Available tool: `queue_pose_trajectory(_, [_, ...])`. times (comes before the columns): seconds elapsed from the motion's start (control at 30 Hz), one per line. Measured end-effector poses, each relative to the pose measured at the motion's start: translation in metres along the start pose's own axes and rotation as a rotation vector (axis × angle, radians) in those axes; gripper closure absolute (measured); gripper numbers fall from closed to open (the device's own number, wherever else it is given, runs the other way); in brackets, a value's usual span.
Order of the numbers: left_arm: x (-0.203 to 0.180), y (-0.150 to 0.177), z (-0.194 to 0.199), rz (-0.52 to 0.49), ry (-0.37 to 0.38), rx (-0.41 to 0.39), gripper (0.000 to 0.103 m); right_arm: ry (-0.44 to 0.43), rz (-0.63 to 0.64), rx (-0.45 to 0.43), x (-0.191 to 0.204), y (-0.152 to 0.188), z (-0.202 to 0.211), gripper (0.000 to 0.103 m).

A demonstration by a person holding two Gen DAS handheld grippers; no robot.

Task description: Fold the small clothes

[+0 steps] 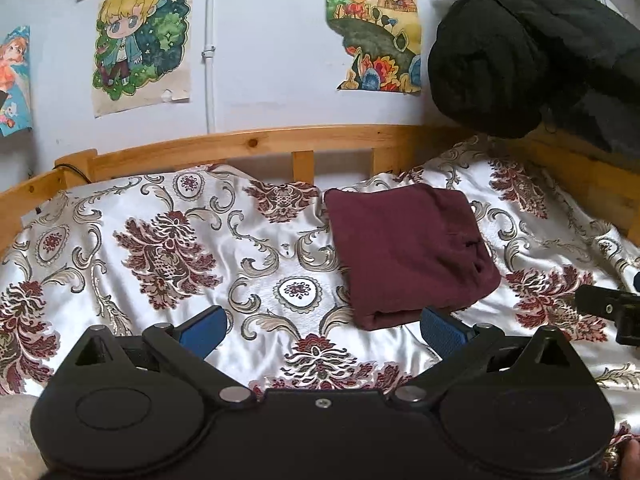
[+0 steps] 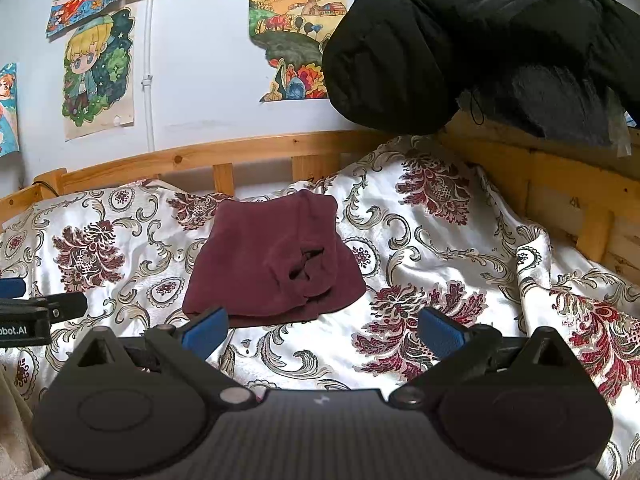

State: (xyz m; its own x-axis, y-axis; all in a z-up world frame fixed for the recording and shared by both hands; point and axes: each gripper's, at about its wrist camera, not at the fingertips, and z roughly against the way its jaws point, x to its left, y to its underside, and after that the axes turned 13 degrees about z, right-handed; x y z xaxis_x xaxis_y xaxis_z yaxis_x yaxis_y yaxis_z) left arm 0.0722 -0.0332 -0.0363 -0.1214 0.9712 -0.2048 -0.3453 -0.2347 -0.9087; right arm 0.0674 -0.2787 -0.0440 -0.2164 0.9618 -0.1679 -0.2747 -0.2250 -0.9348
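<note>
A folded maroon garment (image 1: pixel 408 252) lies on the floral satin bedspread (image 1: pixel 160 240), right of centre in the left wrist view. It also shows in the right wrist view (image 2: pixel 272 256), left of centre, as a rumpled folded pile. My left gripper (image 1: pixel 324 330) is open and empty, just short of the garment's near edge, its right blue pad (image 1: pixel 442 330) close to the near corner. My right gripper (image 2: pixel 324 330) is open and empty, its left pad (image 2: pixel 206 330) by the garment's near edge. Each gripper's body shows at the other view's edge, the right one in the left wrist view (image 1: pixel 612 312).
A wooden bed rail (image 1: pixel 256 148) runs along the back and right side (image 2: pixel 560 184). A black padded jacket (image 2: pixel 480 40) hangs over the right rail corner. Drawings are taped to the wall (image 1: pixel 140 36). A pale cloth (image 2: pixel 12 420) lies at the lower left.
</note>
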Motion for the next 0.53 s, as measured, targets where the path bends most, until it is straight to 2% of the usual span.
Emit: queue_pose_trajectory(0.53, [-0.0015,-0.0029,-0.0023,-0.016,-0.01,0.017,0.001,0.001,-0.003,0.005,0.0012,0.0008,-0.0004,0.0])
